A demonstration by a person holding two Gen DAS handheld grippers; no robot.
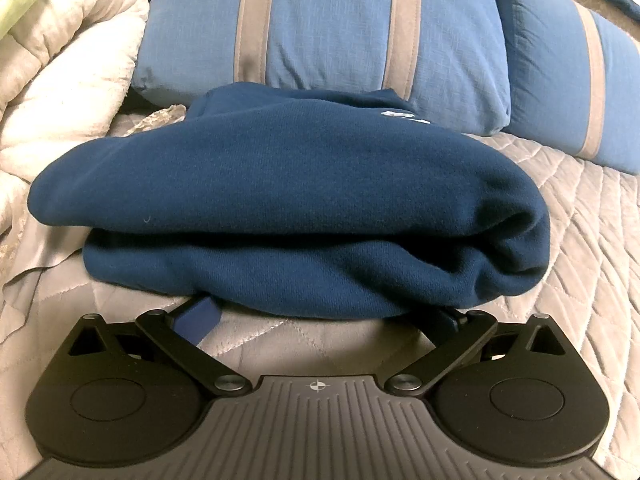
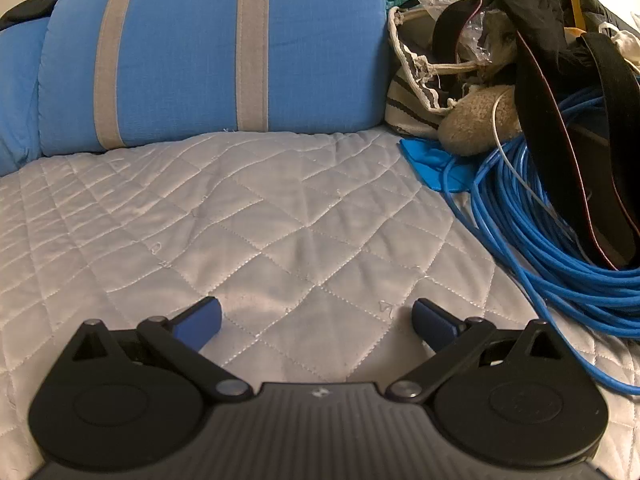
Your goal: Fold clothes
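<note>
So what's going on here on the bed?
Someone is folding clothes with two handheld grippers. A navy sweatshirt lies folded in a thick bundle on the quilt, in front of striped blue pillows. The left gripper is open, its fingers tucked under the bundle's near edge. The right gripper is open and empty over bare quilt, beside a coil of blue cable.

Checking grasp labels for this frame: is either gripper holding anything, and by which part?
Nothing is held. The left gripper has its jaws spread at the near edge of the folded navy sweatshirt, not clamped. The right gripper is open over the bare quilt.
</note>
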